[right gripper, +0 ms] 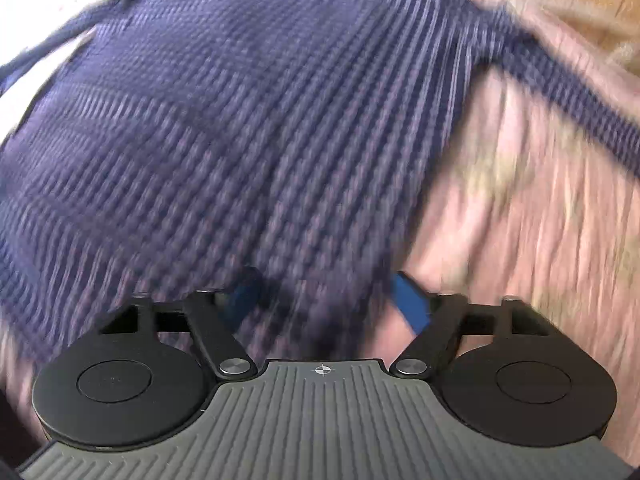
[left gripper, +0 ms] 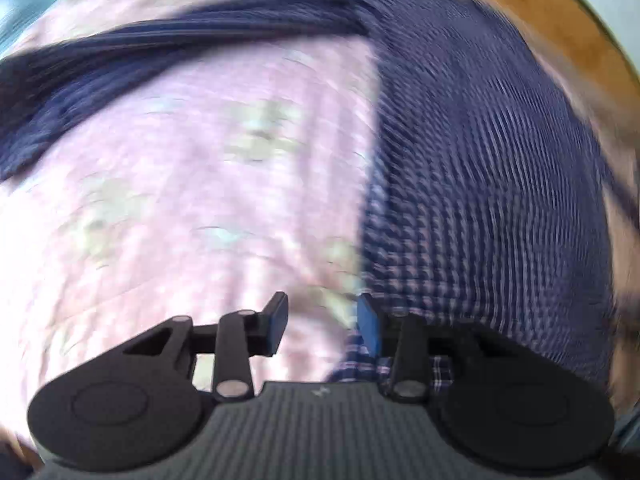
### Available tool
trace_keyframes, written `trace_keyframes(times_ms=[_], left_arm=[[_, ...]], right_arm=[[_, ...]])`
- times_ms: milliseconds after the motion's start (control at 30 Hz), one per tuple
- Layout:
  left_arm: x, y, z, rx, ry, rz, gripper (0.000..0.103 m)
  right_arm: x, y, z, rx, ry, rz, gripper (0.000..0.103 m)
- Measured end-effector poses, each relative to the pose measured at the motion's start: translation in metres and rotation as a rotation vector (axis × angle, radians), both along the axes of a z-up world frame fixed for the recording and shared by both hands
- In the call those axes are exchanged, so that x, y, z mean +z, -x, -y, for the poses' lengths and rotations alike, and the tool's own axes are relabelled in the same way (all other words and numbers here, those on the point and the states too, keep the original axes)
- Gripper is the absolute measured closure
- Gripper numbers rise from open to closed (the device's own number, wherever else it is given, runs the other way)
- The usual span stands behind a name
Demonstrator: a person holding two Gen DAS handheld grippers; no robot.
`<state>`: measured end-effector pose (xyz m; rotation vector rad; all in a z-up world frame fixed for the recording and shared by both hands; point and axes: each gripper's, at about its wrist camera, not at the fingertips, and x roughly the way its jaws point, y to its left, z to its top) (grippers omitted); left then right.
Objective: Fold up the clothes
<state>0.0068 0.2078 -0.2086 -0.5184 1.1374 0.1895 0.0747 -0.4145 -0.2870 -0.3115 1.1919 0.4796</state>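
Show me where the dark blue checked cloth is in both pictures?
Left wrist view: the dark blue checked cloth fills the right side, with a dark strip running off to the upper left.
Right wrist view: the dark blue checked cloth fills the left and middle, with a strip running off to the right.
Shared landmark: the pink flowered sheet it lies on.

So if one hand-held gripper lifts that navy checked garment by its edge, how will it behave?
The navy checked garment probably drapes and sags, not holding shape: it lies flat and follows the pink bedspread beneath. It looks thin and woven, so likely light. A long sleeve-like strip trails off, so that part would probably dangle.
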Motion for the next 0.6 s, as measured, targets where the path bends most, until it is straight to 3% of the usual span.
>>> trace_keyframes(times_ms=[67,133,167,267,300,367,433,500,533,567,600], left_arm=[[0.023,0.005,-0.058,0.233,0.019,0.106,0.027],[0.033,0.014,-0.119,0.492,0.048,0.189,0.006],[0.033,0.019,-0.153,0.628,0.097,0.228,0.004],[0.001,0.032,-0.232,0.899,0.388,0.301,0.003],[-0.015,0.032,-0.251,0.956,0.492,0.291,0.003],[-0.045,0.022,-0.264,0.989,0.637,0.231,0.003],[-0.066,0.020,-0.266,0.992,0.725,0.194,0.004],[-0.077,0.014,-0.267,0.956,0.787,0.190,0.029],[-0.080,0.008,-0.266,0.910,0.819,0.200,0.084],[-0.082,0.002,-0.265,0.864,0.851,0.210,0.095],[-0.060,-0.005,-0.268,0.768,0.803,0.280,0.095]], right_arm=[[0.005,-0.003,-0.006,0.034,0.076,-0.019,0.028],[0.018,-0.017,-0.027,0.033,0.085,0.019,0.028],[0.024,-0.025,-0.039,0.031,0.081,0.039,0.028],[0.046,-0.043,-0.092,0.074,0.076,0.118,0.028],[0.054,-0.046,-0.115,0.104,0.078,0.150,0.028],[0.065,-0.050,-0.174,0.171,0.068,0.191,0.026],[0.072,-0.052,-0.238,0.232,0.033,0.206,0.024],[0.073,-0.053,-0.300,0.288,0.003,0.210,0.024],[0.072,-0.053,-0.331,0.319,-0.009,0.219,0.023],[0.071,-0.057,-0.358,0.337,-0.020,0.226,0.023],[0.068,-0.065,-0.382,0.345,-0.031,0.231,0.023]])
